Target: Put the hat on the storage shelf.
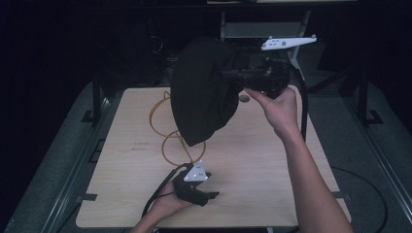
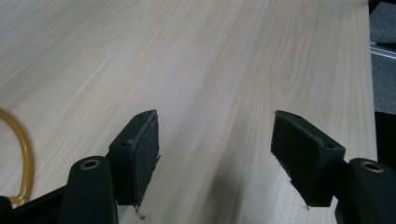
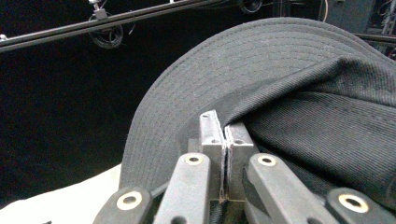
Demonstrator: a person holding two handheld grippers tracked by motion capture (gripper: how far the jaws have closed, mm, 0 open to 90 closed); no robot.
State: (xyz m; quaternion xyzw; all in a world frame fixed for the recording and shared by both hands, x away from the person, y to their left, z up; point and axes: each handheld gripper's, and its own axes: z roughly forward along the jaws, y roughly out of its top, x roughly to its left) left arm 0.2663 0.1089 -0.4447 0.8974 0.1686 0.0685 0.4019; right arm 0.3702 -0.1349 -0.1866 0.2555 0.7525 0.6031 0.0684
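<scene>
The right gripper (image 1: 228, 77) is held up in the air over the far side of the table (image 1: 252, 165), at about one o'clock from the table's middle, with the person's right hand (image 1: 279, 109) under its body. Its fingers (image 3: 212, 135) are pressed tight together, pinching the fabric of a black cap (image 1: 204, 92) where the crown meets the brim. The cap hangs clear of the table, its dark crown drooping toward the wood below. In the right gripper view the stitched brim (image 3: 224, 60) curves up and over the closed fingers, with the ribbed crown cloth (image 3: 327, 121) bunched at three o'clock.

The left gripper (image 1: 197, 187) rests low near the table's near edge, at about seven o'clock, held in the person's left hand (image 1: 167, 204). Its fingers (image 2: 140, 154) stand well apart, with bare wood between the pads and nothing held.

A yellow wire stand (image 1: 170, 131) in looped rings sits on the table just beneath and behind the hanging cap, at about eleven o'clock from the left gripper. I cannot tell whether the cap touches it. A bit of the same yellow loop (image 2: 21, 158) shows at nine o'clock in the left gripper view.
</scene>
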